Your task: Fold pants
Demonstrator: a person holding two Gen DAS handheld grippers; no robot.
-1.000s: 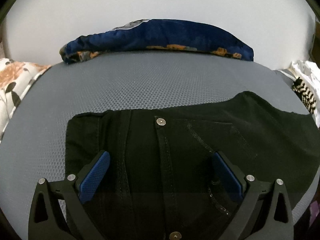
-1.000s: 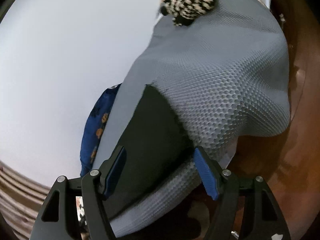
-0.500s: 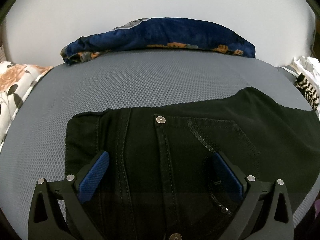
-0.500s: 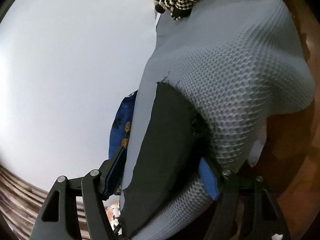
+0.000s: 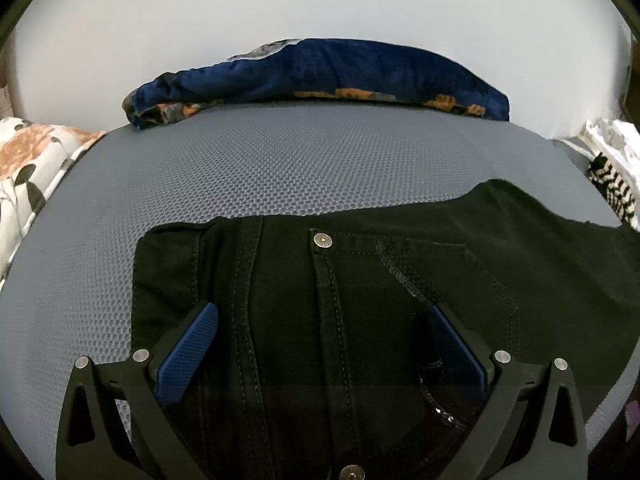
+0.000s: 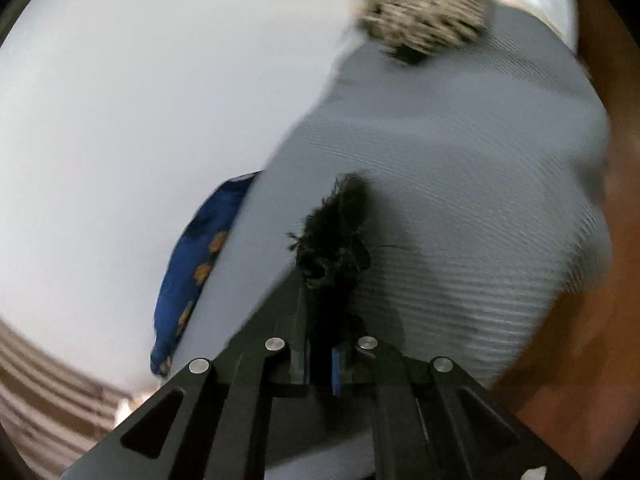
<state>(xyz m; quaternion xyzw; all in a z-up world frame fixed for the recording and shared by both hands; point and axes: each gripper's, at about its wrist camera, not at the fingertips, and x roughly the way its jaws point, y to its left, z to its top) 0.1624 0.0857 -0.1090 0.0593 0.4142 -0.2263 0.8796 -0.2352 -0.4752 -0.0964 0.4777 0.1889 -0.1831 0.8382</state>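
Your left gripper [image 5: 320,344] hangs over the waist end of a pair of black denim pants [image 5: 360,300], which lie flat on a grey honeycomb-mesh mat [image 5: 280,168] covering the bed or bench surface; which of the two it is cannot be told. The jaws of this gripper stand wide apart, one blue pad [image 5: 188,356] on each side of the fly seam, with nothing pinched between them. A silver waist button [image 5: 322,240] sits near the top edge of the pants, and a second one [image 5: 351,473] shows at the bottom edge of the view. One leg runs off to the right across the mat. Behind the pants, along the far edge of the mat against a plain white wall [image 5: 320,8], lies a folded dark blue cloth with orange flowers [image 5: 320,72]. A white floral fabric [image 5: 32,160] sits at the left, and a black-and-cream striped knit item [image 5: 612,188] at the right. Your right gripper [image 6: 320,360] has just been closing its jaws, and they now sit nearly together, clamped on the frayed black hem [image 6: 336,228] of the pants leg, which bunches up past the fingertips. This view is blurred by movement. The same grey mat, blue cloth and striped knit appear around it, with brown flooring [image 6: 580,340] at the right.
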